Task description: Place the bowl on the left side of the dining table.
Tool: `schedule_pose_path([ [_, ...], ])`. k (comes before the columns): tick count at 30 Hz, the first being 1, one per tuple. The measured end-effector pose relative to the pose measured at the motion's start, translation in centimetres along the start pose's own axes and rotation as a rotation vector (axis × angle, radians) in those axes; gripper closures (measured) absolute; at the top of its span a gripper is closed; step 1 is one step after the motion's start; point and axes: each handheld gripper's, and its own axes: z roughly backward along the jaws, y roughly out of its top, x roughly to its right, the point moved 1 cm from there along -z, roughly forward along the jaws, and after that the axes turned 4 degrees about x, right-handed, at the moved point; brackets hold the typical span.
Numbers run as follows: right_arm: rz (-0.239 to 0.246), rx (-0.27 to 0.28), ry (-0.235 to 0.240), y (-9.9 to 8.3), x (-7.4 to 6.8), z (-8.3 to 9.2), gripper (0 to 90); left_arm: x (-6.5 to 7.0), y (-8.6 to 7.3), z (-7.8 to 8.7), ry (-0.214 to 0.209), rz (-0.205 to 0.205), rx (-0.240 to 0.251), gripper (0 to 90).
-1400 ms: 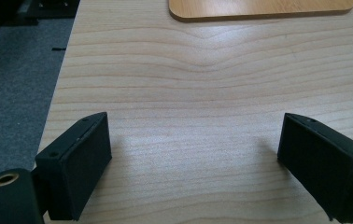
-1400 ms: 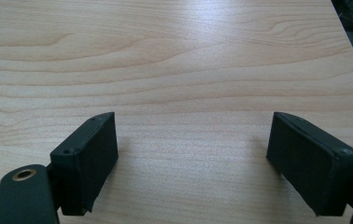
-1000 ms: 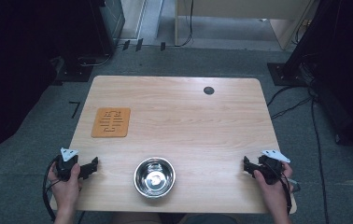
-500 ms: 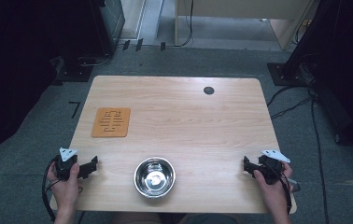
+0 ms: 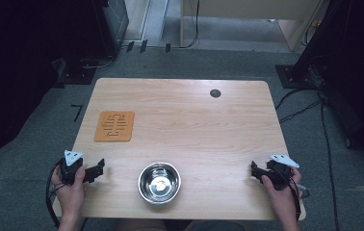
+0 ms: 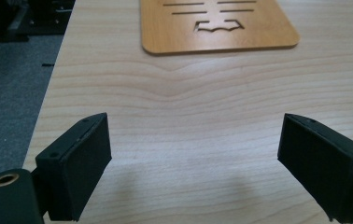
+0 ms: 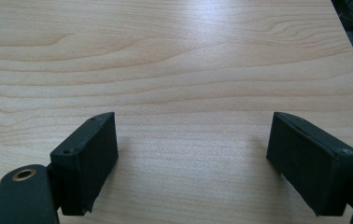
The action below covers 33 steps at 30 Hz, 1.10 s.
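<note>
Since the earlier frames we find nothing shifted: both hands and the bowl sit where they were a second ago. In the high view we see the light wooden table point(image 5: 185, 120) with a steel bowl point(image 5: 159, 182) at the middle of its near edge, empty and upright, and an orange-brown slotted mat point(image 5: 115, 126) lying flat toward the far left. A small dark round hole point(image 5: 215, 93) marks the far right part of the tabletop. The left gripper point(image 5: 96, 169) rests at the near left corner, held in the left hand point(image 5: 70, 185); the right gripper point(image 5: 254, 169) rests at the near right edge in the right hand point(image 5: 277, 187). The bowl lies between them, well apart from each. In the left gripper view we look along its jaws, spread wide over bare wood, with the mat point(image 6: 216, 23) ahead. In the right gripper view its jaws also stand wide apart, holding nothing, with bare tabletop point(image 7: 188, 70) between them.
</note>
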Motion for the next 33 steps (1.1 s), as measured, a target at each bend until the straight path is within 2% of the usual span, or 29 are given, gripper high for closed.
schedule_pose_path([
  [11, 0.000, 0.000, 0.000, 0.0, 0.0, 0.0, 15.9, 1.1, 0.7, 0.5, -0.028, -0.009, 0.018, 9.6],
  [33, 0.000, 0.000, 0.000, 0.0, 0.0, 0.0, 15.9, 2.9, 1.2, 0.8, -0.082, -0.024, 0.022, 9.7],
])
